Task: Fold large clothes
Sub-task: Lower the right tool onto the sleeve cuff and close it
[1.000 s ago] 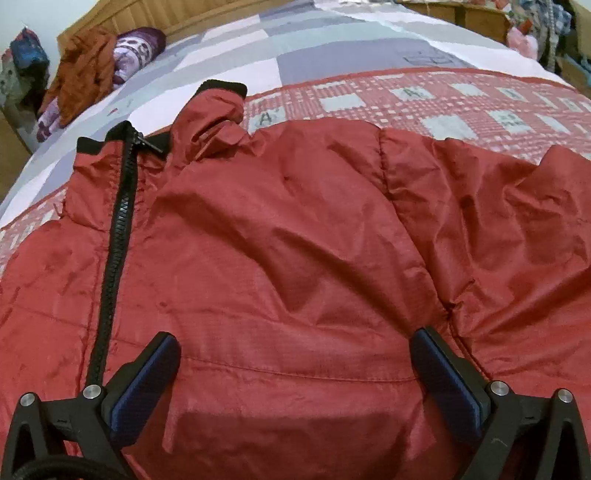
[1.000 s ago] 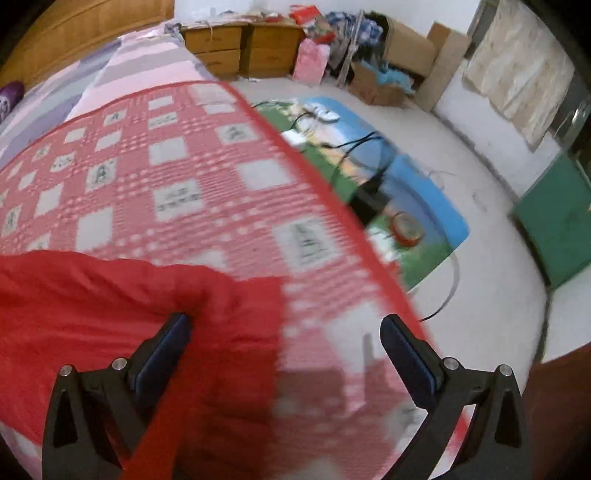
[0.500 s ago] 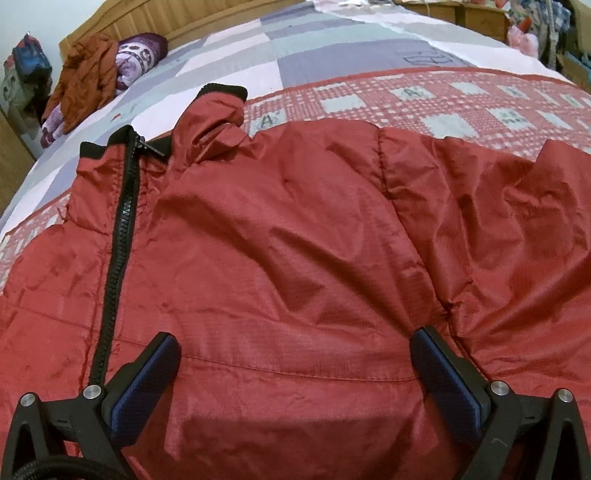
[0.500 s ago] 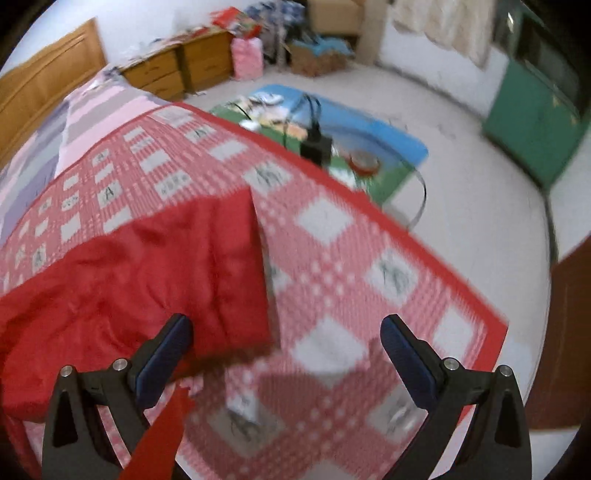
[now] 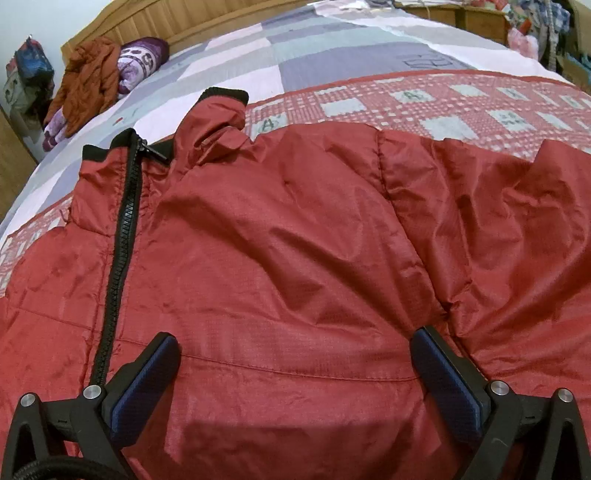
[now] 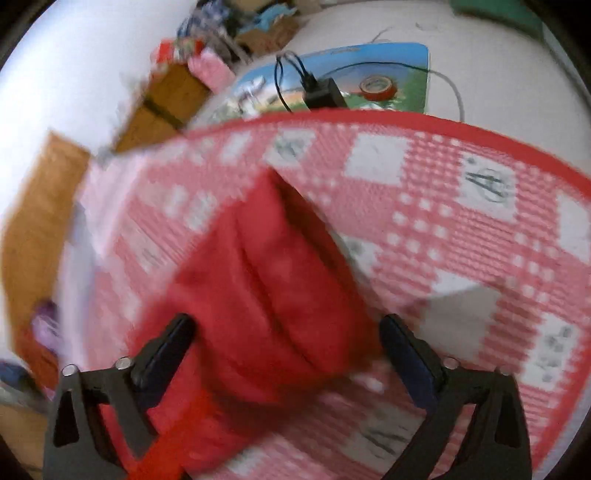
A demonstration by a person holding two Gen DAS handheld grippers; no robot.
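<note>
A large red padded jacket [image 5: 295, 229] lies front up on the bed, its black zipper [image 5: 118, 243] closed up to the black collar [image 5: 221, 95]. My left gripper [image 5: 295, 354] hovers low over the chest, jaws wide open and nothing pinched between the fingers [image 5: 147, 373]. In the blurred right wrist view, the jacket's red sleeve [image 6: 266, 280] stretches out over the checked blanket. My right gripper [image 6: 284, 332] straddles that sleeve. Its jaws are closing with the sleeve between them, and the pads do not visibly press on it.
A red-and-white checked blanket [image 6: 461, 229] covers the near bed, its edge [image 6: 480, 129] dropping to the floor with a mat, cables and a tape roll [image 6: 376, 86]. Clothes are piled [image 5: 92, 81] by the wooden headboard [image 5: 166, 22]. Drawers and clutter [image 6: 173, 88] stand by the far wall.
The right gripper rolled and shifted over the sleeve, so the sleeve now runs between its fingers. The left gripper and the jacket body stayed put.
</note>
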